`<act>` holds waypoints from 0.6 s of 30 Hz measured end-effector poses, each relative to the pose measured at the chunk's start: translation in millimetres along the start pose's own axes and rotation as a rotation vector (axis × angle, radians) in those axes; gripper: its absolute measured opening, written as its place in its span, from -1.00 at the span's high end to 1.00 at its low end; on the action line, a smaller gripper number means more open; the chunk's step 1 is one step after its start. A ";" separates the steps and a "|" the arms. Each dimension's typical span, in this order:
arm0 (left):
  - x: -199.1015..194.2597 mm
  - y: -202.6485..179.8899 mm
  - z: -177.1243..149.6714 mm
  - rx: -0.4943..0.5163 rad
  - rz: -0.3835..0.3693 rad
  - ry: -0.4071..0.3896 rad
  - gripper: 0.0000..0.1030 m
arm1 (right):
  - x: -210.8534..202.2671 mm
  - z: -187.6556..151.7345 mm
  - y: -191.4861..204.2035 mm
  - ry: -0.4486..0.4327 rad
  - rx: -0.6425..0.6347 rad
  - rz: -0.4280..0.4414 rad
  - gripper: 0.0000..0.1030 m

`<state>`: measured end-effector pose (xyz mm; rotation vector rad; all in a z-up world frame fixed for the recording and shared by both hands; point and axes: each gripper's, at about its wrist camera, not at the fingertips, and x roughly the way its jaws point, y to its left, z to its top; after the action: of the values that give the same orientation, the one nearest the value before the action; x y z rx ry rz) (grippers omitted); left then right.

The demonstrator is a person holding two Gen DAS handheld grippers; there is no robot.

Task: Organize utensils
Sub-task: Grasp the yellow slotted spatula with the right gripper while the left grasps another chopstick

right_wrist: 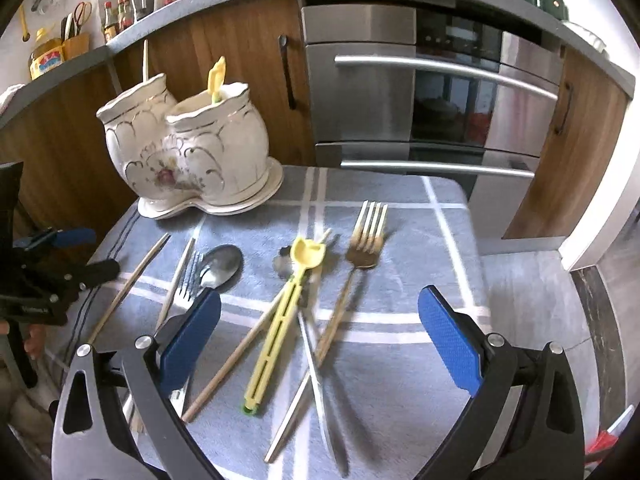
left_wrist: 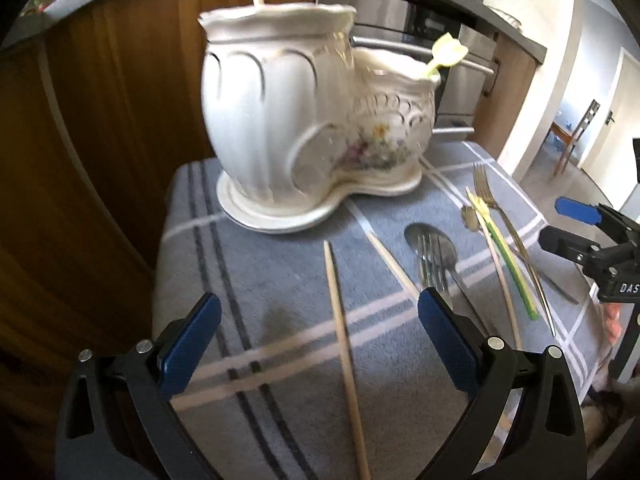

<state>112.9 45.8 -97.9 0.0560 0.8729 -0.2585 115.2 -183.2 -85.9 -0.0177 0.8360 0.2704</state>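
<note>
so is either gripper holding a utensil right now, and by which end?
Nothing held. The left gripper and right gripper are both open and empty, above the utensils on the cloth.

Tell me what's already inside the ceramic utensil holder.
The ceramic utensil holder has two pots. A wooden chopstick sticks out of the left one, and a yellow plastic utensil out of the right. The walls hide everything lower down inside.

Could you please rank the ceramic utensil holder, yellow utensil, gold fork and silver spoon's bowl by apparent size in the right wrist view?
1. ceramic utensil holder
2. yellow utensil and gold fork: similar length, unranked
3. silver spoon's bowl
</note>
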 end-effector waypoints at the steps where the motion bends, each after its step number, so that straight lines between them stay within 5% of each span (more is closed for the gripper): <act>1: 2.2 -1.6 -1.1 0.011 -0.003 0.005 -0.90 | 2.6 0.7 0.8 0.005 -0.001 -0.001 -0.89; 12: 9.6 -1.6 -3.8 0.031 -0.031 0.009 -0.84 | 32.5 10.8 6.6 0.088 0.034 0.015 0.09; 18: 12.8 -2.3 -4.3 0.040 -0.044 0.017 -0.63 | 39.2 12.4 9.1 0.111 0.045 0.031 0.39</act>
<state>117.0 41.7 -110.3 0.0758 0.8868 -0.3171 147.1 -163.9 -105.5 0.0220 0.9532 0.2815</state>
